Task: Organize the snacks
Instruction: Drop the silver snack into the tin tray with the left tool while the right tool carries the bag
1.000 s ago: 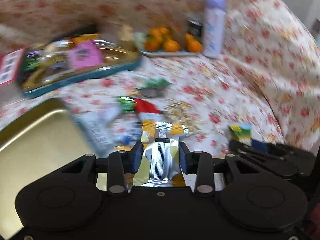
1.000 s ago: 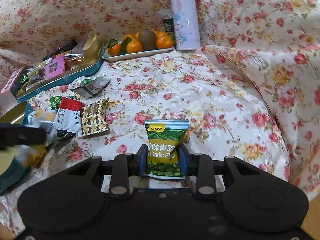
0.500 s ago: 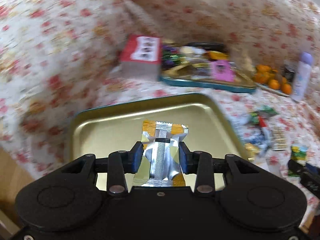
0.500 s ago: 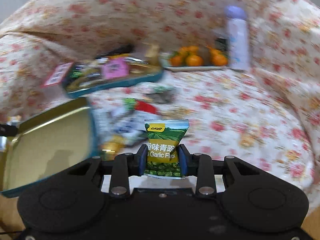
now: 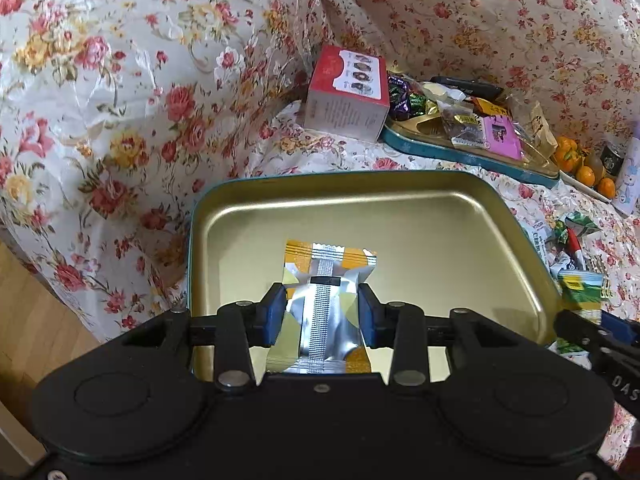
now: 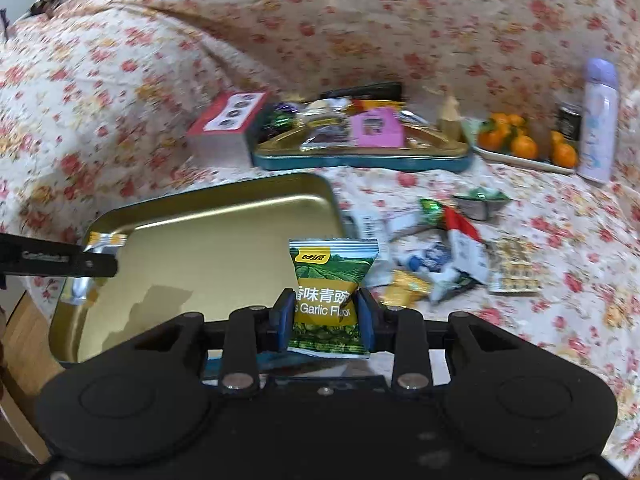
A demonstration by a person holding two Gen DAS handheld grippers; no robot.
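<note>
Two snack packets are in hand, both at the gold tin tray [image 5: 420, 216], which serves as the reference point here.

Item one: a silver-and-orange foil packet [image 5: 326, 280], clamped by the left tool [image 5: 322, 312]. The blue pads press its puffed sides, jaws about half apart because the packet fills them. It hangs over the near middle of the tray's bare floor, seam upward, tool pointing steeply down. Judgement: this is a position for release into the tray.

Item two: a green garlic-pea packet [image 6: 330, 292], pinched at its waist by the right tool [image 6: 326, 320], jaws narrow and firmly on it. It sits just off the tray's right edge, near the front corner. Judgement: it is waiting its turn, held clear so the two tools do not collide over the tray.

Right of the tray, a scatter of loose packets [image 6: 448, 264] lies on the floral cover [image 5: 120, 100], unsorted. Behind the tray stands a second teal tray [image 6: 360, 156], already loaded with sweets, with a red box [image 5: 348, 96] touching its left end. Further right of that, a plate of oranges [image 6: 520, 144] and a lilac bottle [image 6: 598, 120].

Assessment: sorting is at an early stage; the gold tray holds nothing yet.
</note>
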